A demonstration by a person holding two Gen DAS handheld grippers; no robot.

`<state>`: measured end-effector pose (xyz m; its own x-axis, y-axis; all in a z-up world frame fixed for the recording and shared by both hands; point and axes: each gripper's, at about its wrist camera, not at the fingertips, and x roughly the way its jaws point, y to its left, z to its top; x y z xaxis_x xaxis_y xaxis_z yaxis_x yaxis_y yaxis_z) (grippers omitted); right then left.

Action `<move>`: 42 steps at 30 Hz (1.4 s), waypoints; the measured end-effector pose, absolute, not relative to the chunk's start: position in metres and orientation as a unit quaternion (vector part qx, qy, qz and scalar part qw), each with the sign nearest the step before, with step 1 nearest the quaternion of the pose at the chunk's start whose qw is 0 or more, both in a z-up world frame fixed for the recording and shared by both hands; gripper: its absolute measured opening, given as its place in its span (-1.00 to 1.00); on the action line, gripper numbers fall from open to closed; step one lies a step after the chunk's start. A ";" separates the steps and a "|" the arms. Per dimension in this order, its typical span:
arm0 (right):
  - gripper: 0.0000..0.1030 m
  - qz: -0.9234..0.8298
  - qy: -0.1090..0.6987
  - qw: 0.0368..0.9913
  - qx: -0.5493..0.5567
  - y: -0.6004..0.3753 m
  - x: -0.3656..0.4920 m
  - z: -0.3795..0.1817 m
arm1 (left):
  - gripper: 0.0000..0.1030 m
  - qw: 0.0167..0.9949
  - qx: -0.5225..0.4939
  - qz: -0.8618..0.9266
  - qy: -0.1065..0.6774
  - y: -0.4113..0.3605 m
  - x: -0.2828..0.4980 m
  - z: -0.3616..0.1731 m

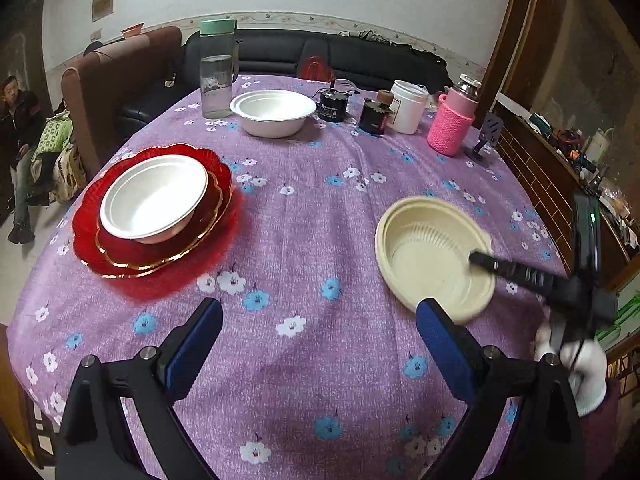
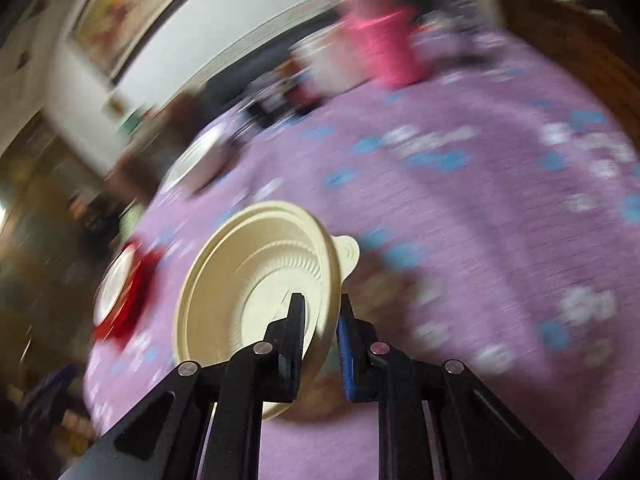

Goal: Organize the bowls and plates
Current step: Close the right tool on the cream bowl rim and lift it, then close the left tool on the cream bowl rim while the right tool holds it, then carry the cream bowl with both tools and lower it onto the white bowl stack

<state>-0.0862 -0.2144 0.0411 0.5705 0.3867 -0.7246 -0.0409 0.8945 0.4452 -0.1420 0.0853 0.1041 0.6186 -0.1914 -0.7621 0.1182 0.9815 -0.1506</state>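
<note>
A cream bowl [image 1: 424, 240] sits at the right of the purple flowered tablecloth [image 1: 320, 220]. My right gripper [image 1: 478, 260] comes in from the right, one finger inside the bowl, held by a gloved hand [image 1: 580, 368]. In the blurred right wrist view the right gripper [image 2: 322, 314] is shut on the rim of the cream bowl [image 2: 248, 280], which looks tilted. A white bowl [image 1: 154, 200] rests on stacked red plates [image 1: 120, 252] at the left. Another white bowl [image 1: 272, 114] stands further back. My left gripper [image 1: 320, 316] hangs open over bare cloth.
Along the far edge stand a green-lidded water bottle [image 1: 216, 76], two dark jars [image 1: 334, 106], a white cup [image 1: 408, 106], a pink-sleeved flask [image 1: 452, 124] and a small stand [image 1: 486, 140]. People sit beyond the table's left edge [image 1: 24, 140]. A wooden cabinet [image 1: 540, 168] borders the right.
</note>
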 end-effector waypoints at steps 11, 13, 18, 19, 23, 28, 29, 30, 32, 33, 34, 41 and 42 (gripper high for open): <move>-0.65 0.068 0.439 0.878 0.177 -0.209 -0.098 0.049 | 0.89 0.882 -0.052 -0.090 0.459 0.078 -0.096 0.089; -0.63 0.064 0.441 0.877 0.178 -0.209 -0.094 0.046 | 0.89 0.871 -0.059 -0.100 0.477 0.070 -0.085 0.082; -0.46 0.057 0.443 0.875 0.189 -0.211 -0.095 0.041 | 0.79 0.854 -0.048 -0.112 0.506 0.040 -0.058 0.063; -0.41 0.058 0.443 0.874 0.192 -0.212 -0.095 0.040 | 0.67 0.850 -0.041 -0.119 0.512 0.032 -0.052 0.060; -0.34 0.067 0.438 0.874 0.198 -0.211 -0.097 0.042 | 0.15 0.828 -0.033 -0.133 0.544 0.011 -0.036 0.042; -0.41 0.070 0.441 0.877 0.180 -0.204 -0.102 0.044 | -0.68 0.803 -0.038 -0.150 0.575 0.000 -0.033 0.024; -0.58 0.072 0.441 0.877 0.177 -0.202 -0.103 0.045 | -0.68 0.804 -0.034 -0.148 0.575 0.000 -0.035 0.023; -0.59 0.071 0.441 0.878 0.172 -0.200 -0.105 0.046 | -0.68 0.806 -0.034 -0.148 0.572 0.001 -0.038 0.024; -0.60 0.072 0.436 0.881 0.168 -0.197 -0.109 0.050 | -0.68 0.807 -0.037 -0.150 0.569 0.004 -0.043 0.027; -0.61 0.073 0.433 0.883 0.166 -0.195 -0.110 0.053 | -0.68 0.808 -0.042 -0.152 0.568 0.008 -0.045 0.031; -0.61 0.074 0.431 0.884 0.165 -0.193 -0.111 0.056 | -0.68 0.809 -0.046 -0.153 0.565 0.012 -0.048 0.034; -0.61 0.097 0.411 0.895 0.145 -0.160 -0.118 0.084 | -0.68 0.845 -0.053 -0.146 0.512 0.049 -0.071 0.076; -0.61 0.102 0.408 0.896 0.143 -0.154 -0.118 0.089 | -0.68 0.851 -0.054 -0.143 0.503 0.057 -0.075 0.082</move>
<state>-0.1175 -0.1536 0.0887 0.6463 0.3000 -0.7016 -0.0672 0.9383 0.3393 -0.0746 0.0566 0.0825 0.4533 -0.2980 -0.8400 0.1897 0.9531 -0.2358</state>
